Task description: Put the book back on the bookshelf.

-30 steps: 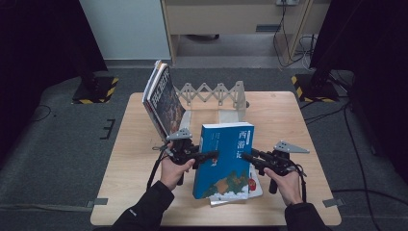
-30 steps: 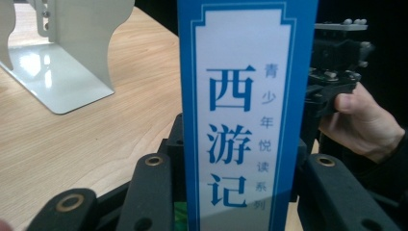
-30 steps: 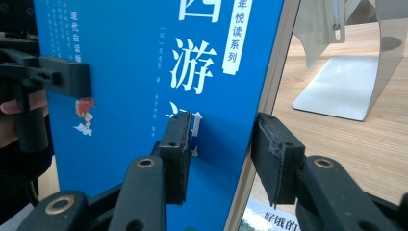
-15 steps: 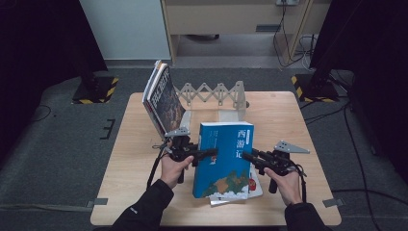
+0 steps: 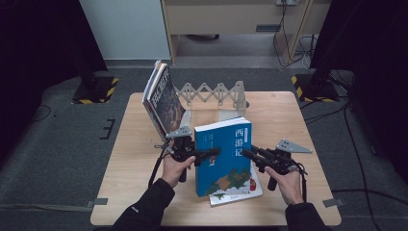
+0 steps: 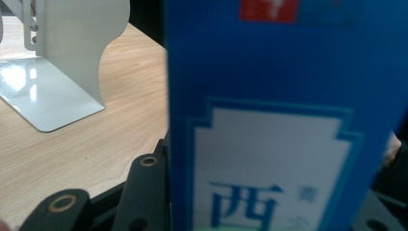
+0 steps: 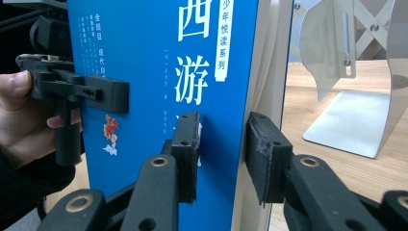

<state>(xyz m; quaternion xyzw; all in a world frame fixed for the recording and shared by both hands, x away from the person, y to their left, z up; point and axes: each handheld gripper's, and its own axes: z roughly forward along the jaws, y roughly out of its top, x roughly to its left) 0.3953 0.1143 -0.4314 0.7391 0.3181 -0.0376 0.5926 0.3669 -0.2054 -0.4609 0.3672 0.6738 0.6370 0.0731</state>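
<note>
Light wooden tabletop [image 5: 288, 120] is seen under dim surroundings, with grey floor around it; nearest the person, a thin book [image 5: 240, 192] is laid flat on the wood, and on it a blue book [image 5: 226, 159] is stood upright, its cover turned toward the person; the blue book is gripped at its left edge by the left gripper [image 5: 211, 153], whose jaws are seen on either side of the cover in the left gripper view, at a medium spread that has just been widening slightly; whether both pads press cannot be told; at the book's right edge the right gripper [image 5: 246, 154] is placed, its jaws having just been closing with the book's fore-edge between them; in the right gripper view one pad [image 7: 188, 144] is laid against the cover, while the other pad [image 7: 263, 159] is kept just apart from the pages; farther back, several books [image 5: 161, 98] are leaned at the left end of an expandable metal book rack [image 5: 216, 94]; beyond the table, a cabinet base and cables are visible.
</note>
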